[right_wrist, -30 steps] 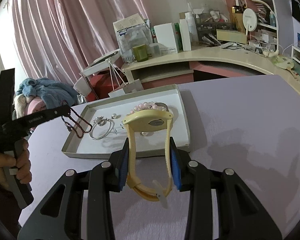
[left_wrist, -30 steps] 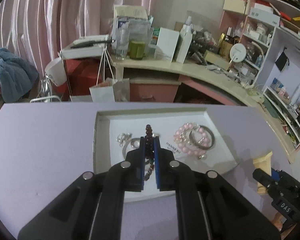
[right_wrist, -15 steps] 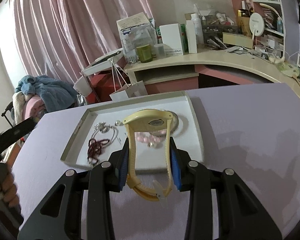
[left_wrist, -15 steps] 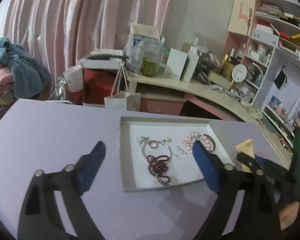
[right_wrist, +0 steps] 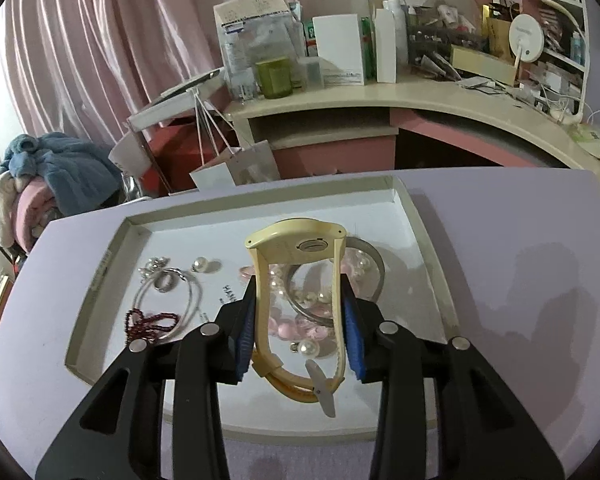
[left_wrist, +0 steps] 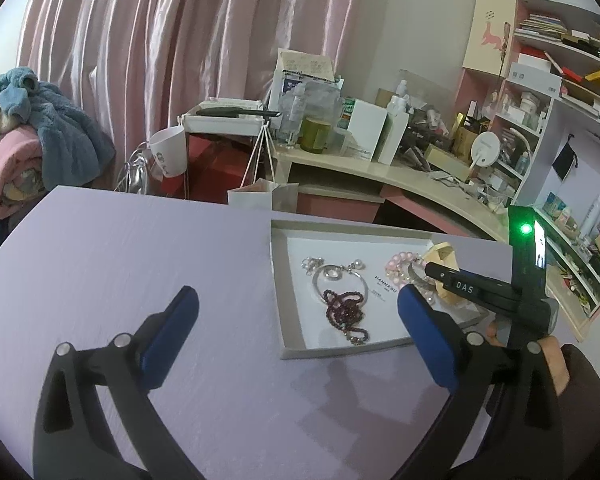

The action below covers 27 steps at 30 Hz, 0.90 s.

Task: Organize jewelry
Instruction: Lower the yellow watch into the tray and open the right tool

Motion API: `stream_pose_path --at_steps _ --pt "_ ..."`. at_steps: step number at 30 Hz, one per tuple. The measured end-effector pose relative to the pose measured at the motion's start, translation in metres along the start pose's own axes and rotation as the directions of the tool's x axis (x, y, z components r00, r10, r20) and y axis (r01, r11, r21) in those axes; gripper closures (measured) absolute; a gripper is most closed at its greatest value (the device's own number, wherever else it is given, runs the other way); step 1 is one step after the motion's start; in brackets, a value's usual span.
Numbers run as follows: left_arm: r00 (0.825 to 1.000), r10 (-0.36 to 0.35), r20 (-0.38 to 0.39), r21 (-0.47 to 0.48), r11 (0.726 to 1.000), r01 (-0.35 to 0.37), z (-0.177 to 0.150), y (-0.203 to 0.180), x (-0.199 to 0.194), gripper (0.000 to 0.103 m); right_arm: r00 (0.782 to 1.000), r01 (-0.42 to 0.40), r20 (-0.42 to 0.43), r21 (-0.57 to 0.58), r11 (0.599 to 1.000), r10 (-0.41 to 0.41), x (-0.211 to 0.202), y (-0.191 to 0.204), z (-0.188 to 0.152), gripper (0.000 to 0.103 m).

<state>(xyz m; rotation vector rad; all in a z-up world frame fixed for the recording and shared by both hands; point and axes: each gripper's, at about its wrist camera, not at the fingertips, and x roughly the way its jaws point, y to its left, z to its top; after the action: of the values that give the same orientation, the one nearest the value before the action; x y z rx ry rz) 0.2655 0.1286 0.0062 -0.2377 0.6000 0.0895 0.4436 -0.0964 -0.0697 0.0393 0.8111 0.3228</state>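
Observation:
A shallow white tray [right_wrist: 428,256] lies on the purple table [left_wrist: 120,264]; it also shows in the left wrist view [left_wrist: 278,284]. In it lie a dark red bead bracelet [left_wrist: 342,312], a silver necklace [left_wrist: 340,276], pearl earrings [right_wrist: 202,265] and pink bead bracelets with a metal bangle [right_wrist: 374,270]. My right gripper [right_wrist: 300,332] is shut on a cream yellow watch [right_wrist: 296,240], held over the tray above the pink bracelets. My left gripper [left_wrist: 296,320] is open and empty, above the table left of the tray.
A cluttered beige desk [right_wrist: 380,96] with boxes, bottles and a round mirror stands behind the table. A paper bag [left_wrist: 260,196] and a red cabinet sit past the far edge. A pile of blankets [left_wrist: 28,140] is at far left.
My left gripper let the dark red bracelet go into the tray, opened wide and drew back to the left. My right gripper moved forward with the watch over the tray.

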Motion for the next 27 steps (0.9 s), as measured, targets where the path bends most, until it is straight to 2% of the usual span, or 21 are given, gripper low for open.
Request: stream_pose_path --at_steps 2,3,5,8,14,19,23,27 --pt "1.0 -0.003 -0.006 -0.006 1.0 0.003 -0.002 0.002 0.002 0.003 1.0 0.005 -0.007 -0.005 1.0 -0.005 -0.002 -0.002 -0.003 0.053" --pt "1.0 -0.005 -0.01 -0.01 1.0 0.005 -0.003 0.002 0.002 0.003 1.0 -0.001 -0.004 -0.005 1.0 0.001 -0.004 -0.002 -0.003 0.041" --pt "1.0 -0.01 -0.015 -0.017 1.0 0.01 -0.005 0.002 0.003 0.003 1.0 -0.009 0.026 -0.004 1.0 0.009 -0.016 -0.005 -0.004 0.031" --pt "1.0 -0.014 -0.018 -0.021 1.0 0.014 -0.008 0.001 0.002 0.002 0.998 -0.013 0.068 -0.008 1.0 0.013 -0.036 -0.007 -0.004 0.028" --pt "1.0 -0.02 -0.01 -0.019 1.0 0.02 -0.012 -0.005 -0.004 0.002 0.99 -0.036 0.137 -0.008 0.999 0.037 -0.075 -0.011 -0.007 0.008" --pt "0.999 -0.034 -0.009 -0.004 0.999 0.034 -0.023 -0.014 -0.011 0.002 0.98 -0.036 0.197 -0.029 0.999 0.041 -0.106 -0.007 -0.02 0.002" --pt "0.998 -0.061 0.005 0.002 0.998 0.061 -0.033 -0.021 -0.017 0.002 0.965 0.016 0.263 -0.031 0.999 -0.007 -0.125 -0.002 -0.037 0.001" --pt "0.998 -0.064 0.013 0.033 0.997 0.063 -0.041 -0.029 -0.02 0.002 0.959 0.038 0.284 -0.094 0.995 -0.01 -0.131 0.009 -0.049 0.001"
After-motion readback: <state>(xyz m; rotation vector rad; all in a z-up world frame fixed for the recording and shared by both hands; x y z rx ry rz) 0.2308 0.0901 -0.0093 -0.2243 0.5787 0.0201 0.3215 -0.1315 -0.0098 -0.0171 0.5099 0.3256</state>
